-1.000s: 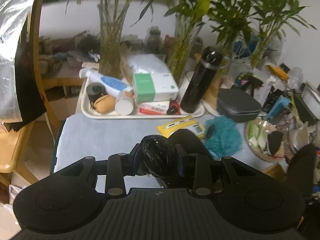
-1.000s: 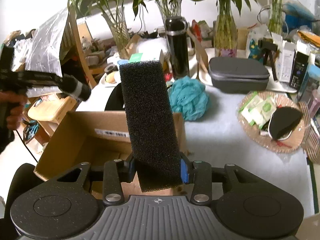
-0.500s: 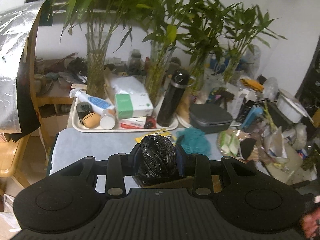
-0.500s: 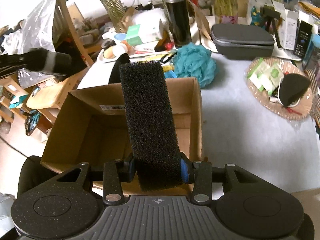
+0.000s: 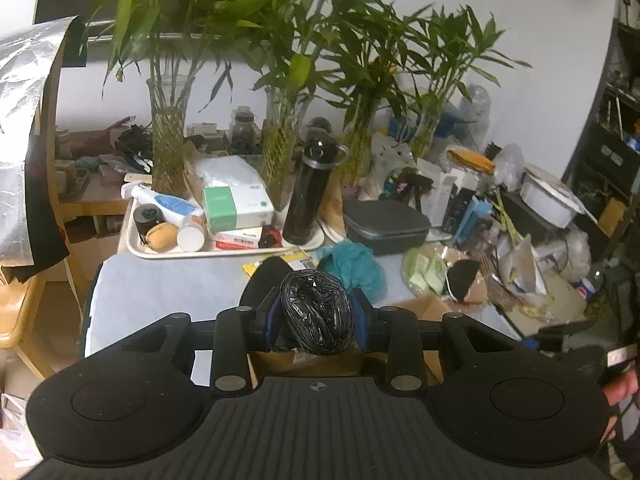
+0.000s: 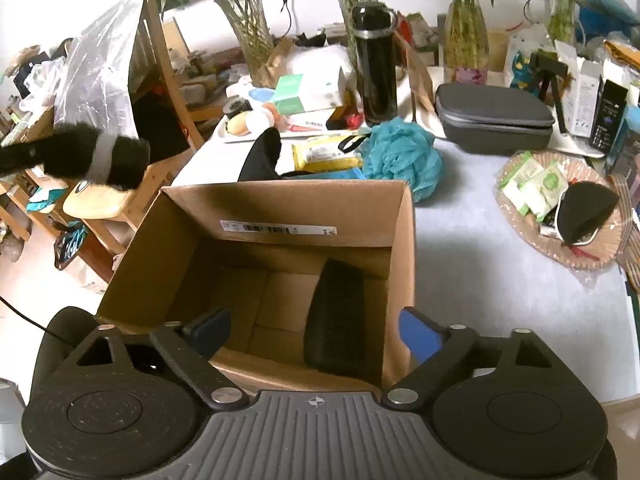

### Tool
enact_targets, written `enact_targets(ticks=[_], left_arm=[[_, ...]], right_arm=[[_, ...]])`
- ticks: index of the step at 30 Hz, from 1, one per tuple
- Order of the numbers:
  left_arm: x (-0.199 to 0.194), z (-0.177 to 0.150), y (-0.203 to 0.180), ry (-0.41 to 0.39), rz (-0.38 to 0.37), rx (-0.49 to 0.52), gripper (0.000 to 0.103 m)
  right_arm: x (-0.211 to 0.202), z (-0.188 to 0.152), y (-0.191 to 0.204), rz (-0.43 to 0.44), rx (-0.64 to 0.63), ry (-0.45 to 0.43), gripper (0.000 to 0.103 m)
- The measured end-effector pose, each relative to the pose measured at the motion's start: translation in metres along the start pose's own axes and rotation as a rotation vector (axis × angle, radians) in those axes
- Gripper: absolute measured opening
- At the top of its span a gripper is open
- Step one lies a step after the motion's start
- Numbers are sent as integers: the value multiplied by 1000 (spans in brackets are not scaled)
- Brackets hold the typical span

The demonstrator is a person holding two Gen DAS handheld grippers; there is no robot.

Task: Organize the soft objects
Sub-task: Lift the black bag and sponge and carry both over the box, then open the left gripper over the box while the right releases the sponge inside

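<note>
— So, what do you have in each hand-held gripper?

— My right hand-held gripper has its two fingers spread wide apart and carries nothing. It sits over the near edge of the cardboard box. My left hand-held gripper is clamped on one crumpled black plastic bundle, pinched between both blue pads, above the box's near side.

— Where is the foam?

— One black foam block lies inside the box, on the floor of it, against the right wall. I count nothing else in there apart from a barcode label on the far inner wall.

— And outside the box?

— On the surface beyond the box's far right corner sits one teal bath pouf, touching or nearly touching the rim. Just behind the far wall I see one yellow packet and one black curved item that I cannot identify. Right of the box, well apart from it, is one woven tray with two green-and-white sachets that I can make out and one black wedge-shaped thing. Farther behind the box stand one black flask, one grey zip case and one cream tray of toiletries.

— Plants?

— I count four glass vases of bamboo behind the box in the left view.
</note>
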State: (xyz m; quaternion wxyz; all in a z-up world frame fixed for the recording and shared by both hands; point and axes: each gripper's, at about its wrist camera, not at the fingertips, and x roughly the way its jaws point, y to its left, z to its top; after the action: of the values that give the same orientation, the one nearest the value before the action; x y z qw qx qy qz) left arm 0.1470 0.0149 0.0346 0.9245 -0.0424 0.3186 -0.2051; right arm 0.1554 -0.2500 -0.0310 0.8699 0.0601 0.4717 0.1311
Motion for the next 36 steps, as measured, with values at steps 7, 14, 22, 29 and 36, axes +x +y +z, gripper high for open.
enact_targets(ticks=[7, 14, 22, 29, 36], left_arm=[[11, -23, -11, 54, 2, 40, 35], [23, -39, -26, 87, 19, 132, 35], [53, -74, -52, 149, 136, 489, 43], [43, -96, -53, 149, 104, 484, 65], [32, -89, -36, 135, 69, 320, 65]], right_arm=[[-6, -9, -8, -1, 11, -17, 98], [-10, -15, -9, 4, 2, -20, 98], [-14, -18, -10, 3, -9, -24, 98], [-14, -21, -16, -1, -1, -21, 99], [-13, -22, -15, 4, -6, -30, 99]])
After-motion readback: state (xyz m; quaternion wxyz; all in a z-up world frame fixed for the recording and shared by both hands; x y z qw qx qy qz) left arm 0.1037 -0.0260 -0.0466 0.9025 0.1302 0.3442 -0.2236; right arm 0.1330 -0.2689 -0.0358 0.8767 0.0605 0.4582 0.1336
